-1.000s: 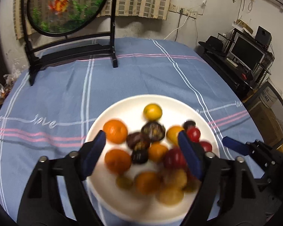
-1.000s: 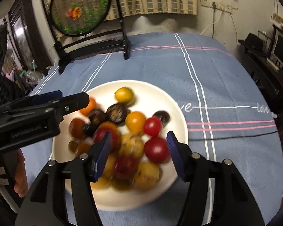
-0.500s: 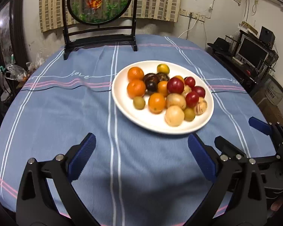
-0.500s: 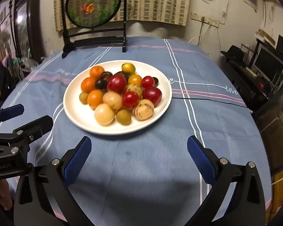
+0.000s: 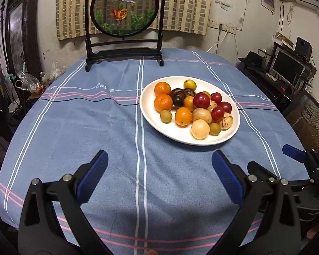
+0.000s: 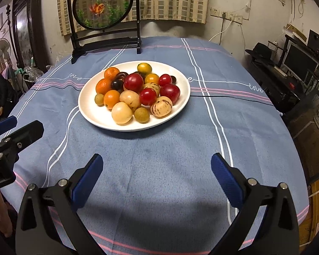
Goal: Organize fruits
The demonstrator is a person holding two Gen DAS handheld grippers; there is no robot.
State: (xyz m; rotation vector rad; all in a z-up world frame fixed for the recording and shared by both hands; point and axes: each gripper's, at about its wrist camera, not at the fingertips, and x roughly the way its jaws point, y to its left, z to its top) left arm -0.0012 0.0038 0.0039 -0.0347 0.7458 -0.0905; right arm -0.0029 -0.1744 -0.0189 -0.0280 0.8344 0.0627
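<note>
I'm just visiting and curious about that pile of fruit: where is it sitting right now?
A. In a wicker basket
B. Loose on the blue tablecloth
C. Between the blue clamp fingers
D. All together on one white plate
D: the fruits are heaped on the white plate, which rests on the blue tablecloth beyond both open, empty grippers.

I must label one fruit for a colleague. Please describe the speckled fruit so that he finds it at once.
Find the white plate on the blue tablecloth. On its near right side lies the speckled fruit, pale with dark reddish flecks; its pale neighbours are plain.
</note>
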